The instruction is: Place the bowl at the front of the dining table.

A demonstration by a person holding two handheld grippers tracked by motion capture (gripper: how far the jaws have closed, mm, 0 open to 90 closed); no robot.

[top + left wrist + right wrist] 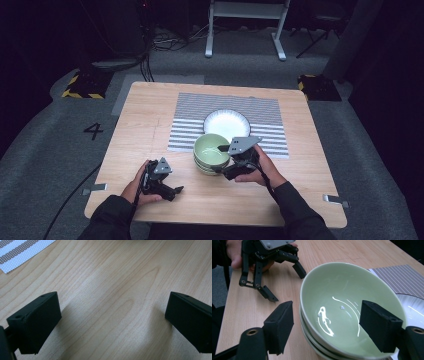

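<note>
Wooden table (150,110) sat on grey carpet in a dark room, with a striped placemat (190,117) across its far half. Stack of green bowls (211,152) stood at the placemat's near edge, about mid-table, just in front of a white plate (227,122) that lay on the mat. At least three bowls looked nested, judging by the rims in the right gripper view (312,340).

Right gripper (235,165) was at the stack's right side, jaws spread wide and straddling the top bowl's rim: one jaw outside the wall, the other over the inside. Nothing was clamped yet; the pads looked clear of the ceramic. That placement suited a pinch on the wall to lift the top bowl off, probably toward the plate or mat.

Left gripper (160,182) rested low on bare wood, left of the stack and apart from it, jaws wide open and empty. Likely parked out of the way, or ready to steady the lower bowls.

Writing: a "4" (93,131) was marked on the carpet left of the table. No brands or labels were readable on the bowls, plate or grippers.
</note>
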